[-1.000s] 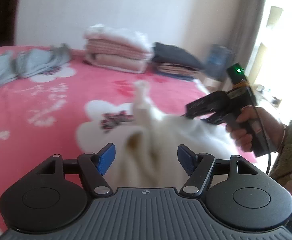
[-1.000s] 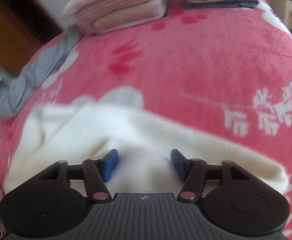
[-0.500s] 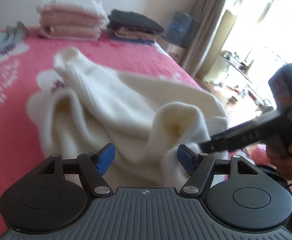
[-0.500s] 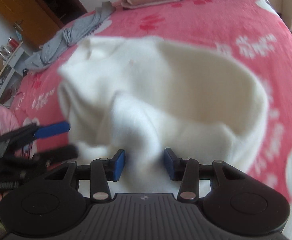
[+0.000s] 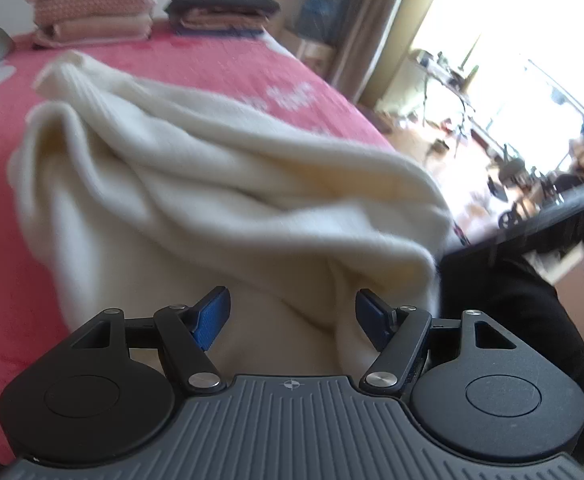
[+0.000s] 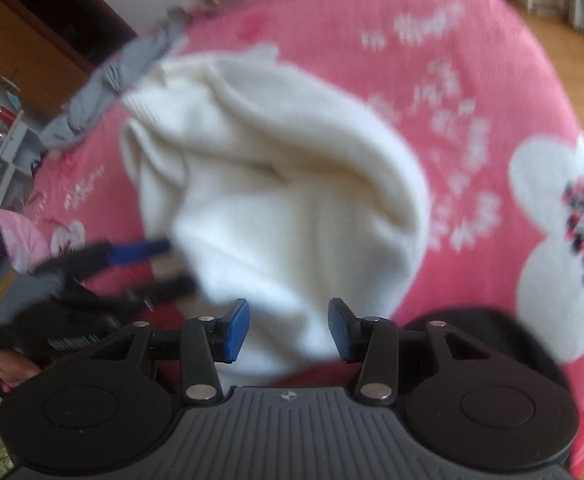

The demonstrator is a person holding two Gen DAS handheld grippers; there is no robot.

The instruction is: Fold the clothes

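A cream-white sweater (image 5: 219, 184) lies bunched on the pink bedspread (image 5: 227, 68), with one ribbed end pointing toward the far side. My left gripper (image 5: 292, 316) hovers over its near edge, jaws wide open, cloth below them and not pinched. In the right wrist view the left gripper (image 6: 171, 268) shows blurred at the sweater's left edge. My right gripper (image 6: 287, 324) has a thick fold of the sweater (image 6: 275, 200) between its blue pads. The fold fills the gap and touches both pads while the jaws are opening slightly.
Two stacks of folded clothes, one pink and white (image 5: 91, 8) and one dark (image 5: 219, 4), sit at the far end of the bed. A grey garment (image 6: 111, 80) lies beyond the sweater. A wooden wardrobe (image 6: 19, 52) stands at the left, and the bed's edge drops to wooden floor (image 6: 564, 52) at the right.
The right gripper has pulled the sweater across the bed toward the near edge, bunching it. The left gripper has swung right and dipped closer over the cloth, still open.
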